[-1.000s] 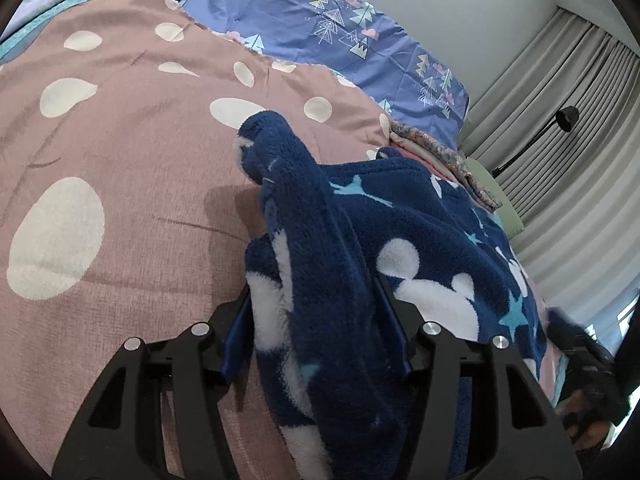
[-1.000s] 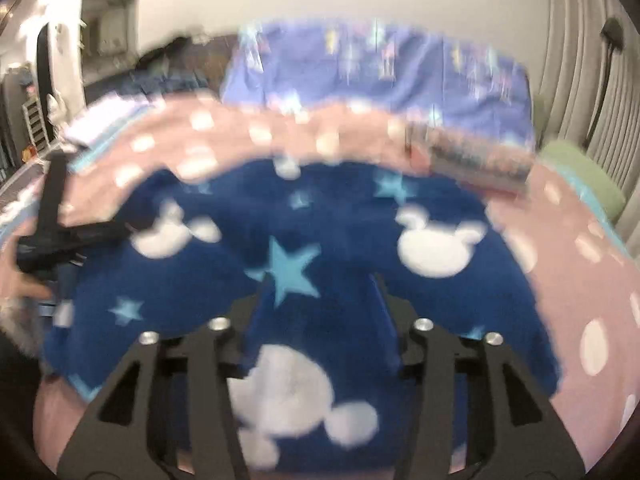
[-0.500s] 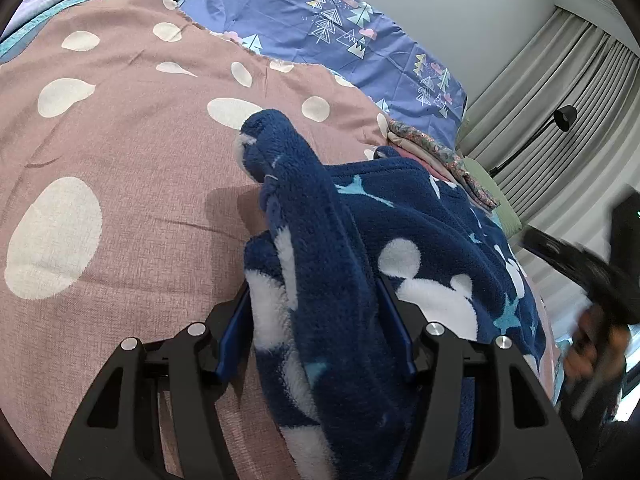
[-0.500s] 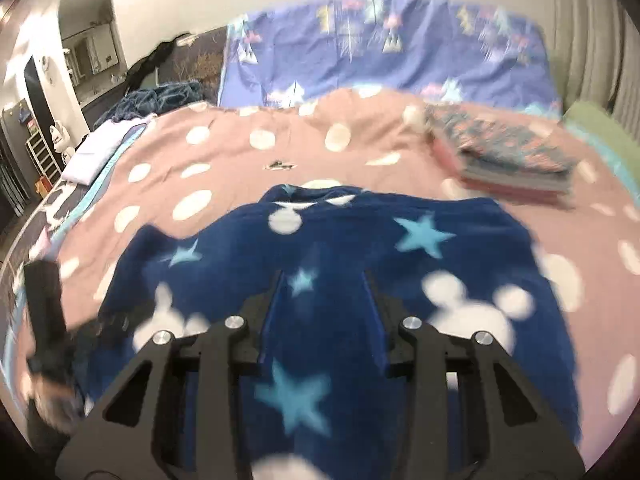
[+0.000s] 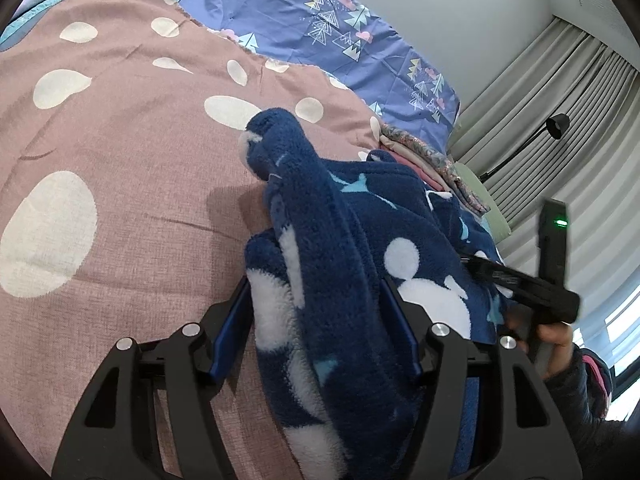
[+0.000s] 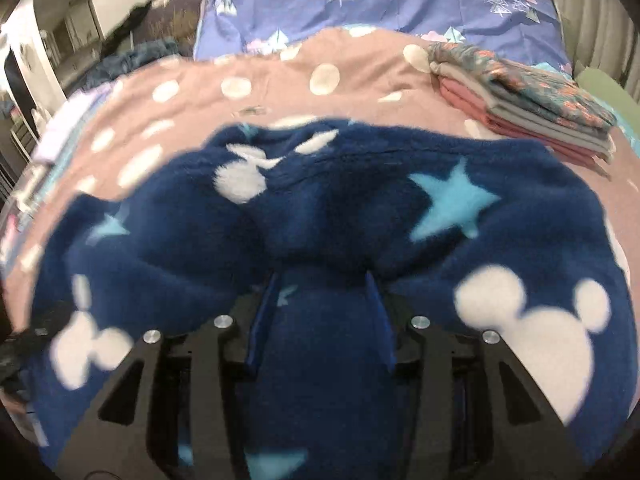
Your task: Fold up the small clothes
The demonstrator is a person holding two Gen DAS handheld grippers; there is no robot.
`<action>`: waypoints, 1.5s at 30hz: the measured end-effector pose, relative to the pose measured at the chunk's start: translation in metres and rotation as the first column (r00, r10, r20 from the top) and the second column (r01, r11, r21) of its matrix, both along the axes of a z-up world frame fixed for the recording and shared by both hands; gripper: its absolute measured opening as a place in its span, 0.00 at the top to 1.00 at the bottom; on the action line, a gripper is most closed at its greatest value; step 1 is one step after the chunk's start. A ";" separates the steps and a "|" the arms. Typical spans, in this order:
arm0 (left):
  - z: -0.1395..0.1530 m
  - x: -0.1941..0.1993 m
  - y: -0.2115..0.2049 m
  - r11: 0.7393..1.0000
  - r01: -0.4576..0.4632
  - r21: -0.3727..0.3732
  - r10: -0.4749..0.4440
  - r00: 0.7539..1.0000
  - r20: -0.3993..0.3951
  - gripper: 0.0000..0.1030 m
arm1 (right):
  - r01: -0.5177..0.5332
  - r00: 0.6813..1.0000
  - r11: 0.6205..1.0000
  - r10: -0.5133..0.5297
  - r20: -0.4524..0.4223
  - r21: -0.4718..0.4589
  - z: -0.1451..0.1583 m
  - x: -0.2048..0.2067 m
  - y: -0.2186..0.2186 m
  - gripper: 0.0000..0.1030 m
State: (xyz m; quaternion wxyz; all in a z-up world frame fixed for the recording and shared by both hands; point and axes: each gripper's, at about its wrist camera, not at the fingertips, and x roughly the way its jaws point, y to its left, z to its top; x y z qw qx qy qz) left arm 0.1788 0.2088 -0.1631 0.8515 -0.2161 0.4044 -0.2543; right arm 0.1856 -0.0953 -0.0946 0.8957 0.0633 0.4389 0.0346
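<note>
Nearest in the left wrist view, the left gripper point(image 5: 318, 320) has its two blue-lined fingers pressed onto a thick bunch of the navy fleece garment point(image 5: 360, 280), which fills the gap between them and rises in a ridge away from the camera. The fleece is dark blue with white mouse-head shapes and pale blue stars. A rounded end of it sticks up at the far tip of the ridge, above the pink bedspread point(image 5: 120, 180) with its white spots.

To the right in that view, the right gripper point(image 5: 520, 280) reaches into the right part of the garment, held by a hand point(image 5: 556, 340) low at the right edge. A green light glows on the upright black part above it.

In the right wrist view, the right gripper point(image 6: 320, 308) pinches a fold of the same garment point(image 6: 400, 220) between its fingers, the cloth bulging up just beyond the tips. The rest of the fleece spreads wide to both sides on the bedspread point(image 6: 280, 92); this view is somewhat blurred.

Farther off, to the right, a stack of folded clothes point(image 6: 532, 112) lies on the bed, apart from the fleece. Beyond it, a blue pillow point(image 6: 380, 0) printed with trees lies along the far edge of the bed. Grey curtains point(image 5: 560, 120) and a black lamp point(image 5: 558, 126) stand at the far right.
</note>
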 end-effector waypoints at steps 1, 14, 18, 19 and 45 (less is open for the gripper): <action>0.000 0.000 0.000 1.000 0.000 -0.001 0.000 1.000 0.000 0.38 | 0.029 0.999 0.999 -0.030 0.017 0.020 0.012 -0.018 -0.003 0.52; -0.001 0.000 0.004 1.000 -0.002 -0.023 0.002 1.000 0.000 0.38 | -0.493 0.723 0.702 0.659 0.208 -0.514 0.013 -0.260 0.159 0.35; -0.002 0.000 0.005 1.000 -0.003 -0.027 0.003 1.000 -0.001 0.38 | -0.495 0.688 0.629 0.705 0.172 -0.599 -0.002 -0.269 0.186 0.35; -0.002 0.000 0.005 1.000 -0.003 -0.028 0.003 1.000 -0.001 0.38 | -0.482 0.685 0.614 0.709 0.168 -0.626 -0.005 -0.268 0.193 0.34; -0.003 -0.001 0.008 0.999 -0.002 -0.052 0.002 1.000 -0.004 0.38 | -0.375 0.717 0.575 0.677 0.166 -0.727 -0.038 -0.224 0.236 0.58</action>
